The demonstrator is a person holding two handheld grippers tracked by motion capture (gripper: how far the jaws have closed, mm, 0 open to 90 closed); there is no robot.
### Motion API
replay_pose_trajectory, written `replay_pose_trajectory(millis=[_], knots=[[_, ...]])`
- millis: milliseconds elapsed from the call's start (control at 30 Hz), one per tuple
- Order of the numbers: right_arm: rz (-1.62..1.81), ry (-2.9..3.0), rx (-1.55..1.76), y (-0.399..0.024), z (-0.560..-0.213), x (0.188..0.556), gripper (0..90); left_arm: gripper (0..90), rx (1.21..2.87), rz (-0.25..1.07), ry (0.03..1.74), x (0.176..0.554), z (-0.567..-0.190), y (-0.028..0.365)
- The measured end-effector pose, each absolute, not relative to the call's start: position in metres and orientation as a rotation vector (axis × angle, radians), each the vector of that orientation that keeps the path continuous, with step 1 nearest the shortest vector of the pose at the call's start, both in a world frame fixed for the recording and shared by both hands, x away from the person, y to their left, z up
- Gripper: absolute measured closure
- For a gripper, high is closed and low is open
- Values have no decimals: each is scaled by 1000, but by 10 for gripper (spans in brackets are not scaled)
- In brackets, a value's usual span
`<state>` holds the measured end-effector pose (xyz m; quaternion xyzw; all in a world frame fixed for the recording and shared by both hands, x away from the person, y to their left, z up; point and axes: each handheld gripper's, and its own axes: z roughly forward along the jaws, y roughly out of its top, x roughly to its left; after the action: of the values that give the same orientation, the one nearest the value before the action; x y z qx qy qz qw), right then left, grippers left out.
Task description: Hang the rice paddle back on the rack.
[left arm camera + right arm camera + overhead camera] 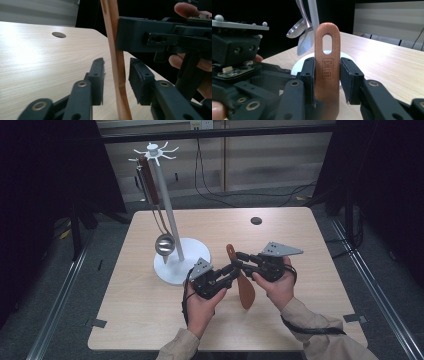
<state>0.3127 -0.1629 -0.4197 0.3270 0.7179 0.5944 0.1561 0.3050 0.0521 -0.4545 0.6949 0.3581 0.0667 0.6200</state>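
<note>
A brown wooden spatula (246, 292) hangs just above the table, blade toward me, handle end with a slot (327, 40) pointing away. My right gripper (241, 256) is shut on its handle; in the right gripper view both pads touch the handle's edges (327, 80). My left gripper (234, 271) comes in from the left, lower on the handle. In the left gripper view the handle (117, 62) stands between its jaws (116, 80) with a gap on each side, so it is open around it.
A white utensil stand (167, 210) with a round base (192, 247) rises at the table's left. A steel ladle (164, 244) and a brown-handled utensil (150, 182) hang from its hooks. A dark round hole (256, 220) marks the far table side.
</note>
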Motion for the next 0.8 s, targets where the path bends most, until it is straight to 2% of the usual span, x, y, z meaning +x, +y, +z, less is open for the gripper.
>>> replay_pose_trajectory(millis=[133,300,367,400,500,533,567,600,800], knots=[[1700,2058,932,-162,-419,312,665,790,1592,127,833,305,-453,50],[1688,2051,909,-161,-416,311,662,831,1583,101,863,306,-451,52],[1709,2031,917,-162,-415,311,483,831,1585,105,869,308,-447,57],[1719,2015,925,-163,-414,310,448,831,1570,92,865,309,-446,59],[1756,1975,909,-169,-410,309,367,831,1557,113,867,309,-441,70],[1756,1975,909,-169,-410,309,367,831,1557,113,867,309,-441,70],[1746,1953,910,-174,-409,309,308,831,1543,130,868,309,-436,79],[1734,1947,905,-177,-410,310,287,831,1529,135,868,309,-434,82],[1676,1967,957,-184,-420,315,204,831,1476,171,867,309,-418,104]])
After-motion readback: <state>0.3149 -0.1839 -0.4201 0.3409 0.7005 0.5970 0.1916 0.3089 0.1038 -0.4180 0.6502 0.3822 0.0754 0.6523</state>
